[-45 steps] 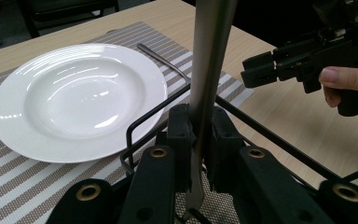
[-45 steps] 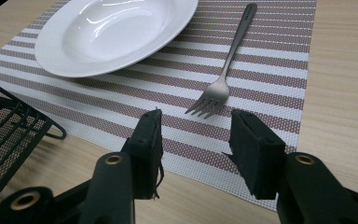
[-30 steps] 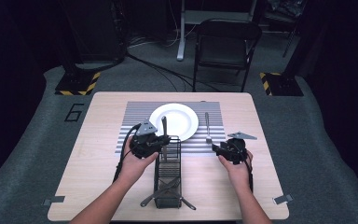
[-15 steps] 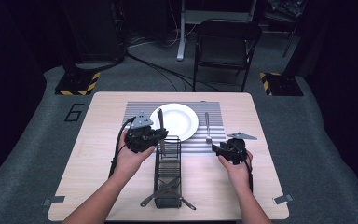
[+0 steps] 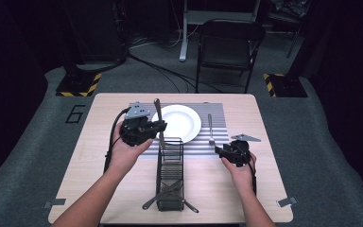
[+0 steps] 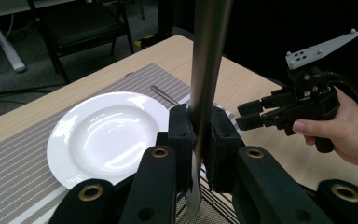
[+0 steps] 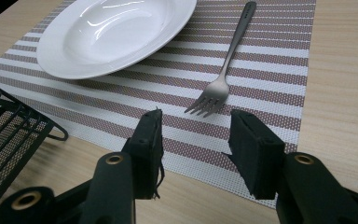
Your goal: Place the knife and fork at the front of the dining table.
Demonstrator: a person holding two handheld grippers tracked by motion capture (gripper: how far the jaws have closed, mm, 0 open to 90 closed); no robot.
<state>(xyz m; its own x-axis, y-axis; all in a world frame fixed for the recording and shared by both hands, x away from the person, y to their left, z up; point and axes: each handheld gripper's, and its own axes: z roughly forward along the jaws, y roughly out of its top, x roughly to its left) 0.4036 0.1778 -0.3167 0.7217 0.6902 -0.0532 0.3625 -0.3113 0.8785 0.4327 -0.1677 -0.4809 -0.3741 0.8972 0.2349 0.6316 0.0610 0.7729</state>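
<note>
Left gripper (image 5: pixel 157 126) clamped on a knife (image 6: pixel 205 84), held upright above the far end of the wire caddy (image 5: pixel 170 175), beside the white plate (image 5: pixel 182 122) on the striped placemat (image 7: pixel 261 70) at the table's far middle. Right gripper (image 7: pixel 196 135) half open and empty, hovering near the table's right edge just short of the fork (image 7: pixel 223 74). Main risk: smooth steel twisting or sliding down through the pads (grip sits low on the blade end), then clattering onto the plate rim or snagging the caddy wires.
</note>
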